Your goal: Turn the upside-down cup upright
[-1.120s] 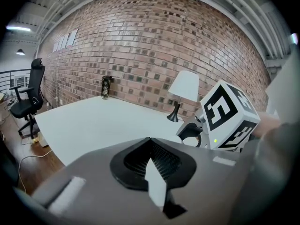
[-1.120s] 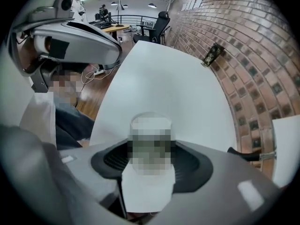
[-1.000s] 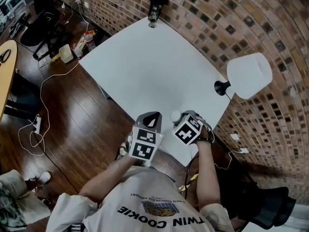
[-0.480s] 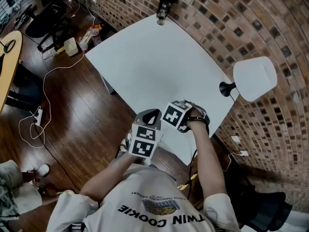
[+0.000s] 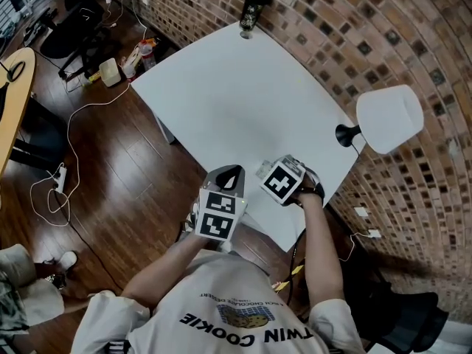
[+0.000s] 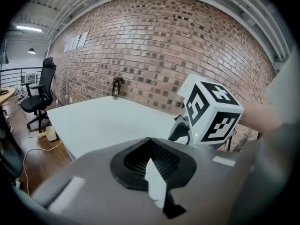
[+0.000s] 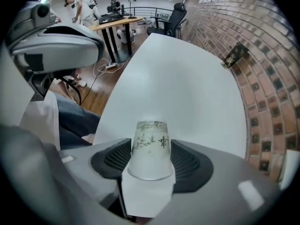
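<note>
A pale translucent cup (image 7: 149, 149) with a bamboo print stands upside down, narrow base up, between the jaws of my right gripper (image 7: 150, 161). Both black pads press its sides, so the gripper is shut on it. I cannot tell whether its rim still touches the white table (image 7: 187, 88). In the head view the right gripper (image 5: 271, 170) sits over the table's near corner and hides the cup. My left gripper (image 5: 230, 174) hangs just left of it at the table edge, jaws shut on nothing. The left gripper view shows the left gripper (image 6: 154, 175) and the right gripper's marker cube (image 6: 211, 111).
A dark bottle (image 5: 253, 9) stands at the table's far corner by the brick wall. A white lamp (image 5: 385, 119) on a black base stands at the right edge. Cables (image 5: 66, 146) and an office chair (image 6: 37, 97) are on the wood floor to the left.
A second ago the cup stood free just left of the right gripper. The right gripper swung left over it and now has the cup between its jaws. The left gripper barely moved.
</note>
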`<state>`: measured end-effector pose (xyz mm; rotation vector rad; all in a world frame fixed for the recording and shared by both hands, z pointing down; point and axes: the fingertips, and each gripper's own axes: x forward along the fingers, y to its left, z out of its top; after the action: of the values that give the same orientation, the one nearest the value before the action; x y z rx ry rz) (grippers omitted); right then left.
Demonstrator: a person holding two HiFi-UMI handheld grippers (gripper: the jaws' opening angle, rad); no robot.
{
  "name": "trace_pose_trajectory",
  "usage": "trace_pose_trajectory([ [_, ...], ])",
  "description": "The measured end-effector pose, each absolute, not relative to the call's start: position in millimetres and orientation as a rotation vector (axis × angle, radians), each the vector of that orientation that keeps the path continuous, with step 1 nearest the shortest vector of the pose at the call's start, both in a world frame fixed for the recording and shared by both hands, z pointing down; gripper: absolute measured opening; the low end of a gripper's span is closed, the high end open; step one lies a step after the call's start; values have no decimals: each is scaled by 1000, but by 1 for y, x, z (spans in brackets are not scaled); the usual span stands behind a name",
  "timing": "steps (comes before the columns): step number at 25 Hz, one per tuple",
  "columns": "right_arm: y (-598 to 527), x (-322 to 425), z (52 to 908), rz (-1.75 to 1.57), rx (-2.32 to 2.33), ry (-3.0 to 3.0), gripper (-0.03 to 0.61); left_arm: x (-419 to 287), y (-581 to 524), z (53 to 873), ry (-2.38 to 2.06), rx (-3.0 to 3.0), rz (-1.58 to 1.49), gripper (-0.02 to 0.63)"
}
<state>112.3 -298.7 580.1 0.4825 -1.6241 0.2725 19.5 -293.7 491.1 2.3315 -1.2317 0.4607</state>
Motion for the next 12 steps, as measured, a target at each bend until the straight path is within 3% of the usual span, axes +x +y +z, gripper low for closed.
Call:
trace_pose_trajectory([
  [12,-298,164,550,641,1102,-1974,262,51,-291,486,-1172,2385,504,3],
])
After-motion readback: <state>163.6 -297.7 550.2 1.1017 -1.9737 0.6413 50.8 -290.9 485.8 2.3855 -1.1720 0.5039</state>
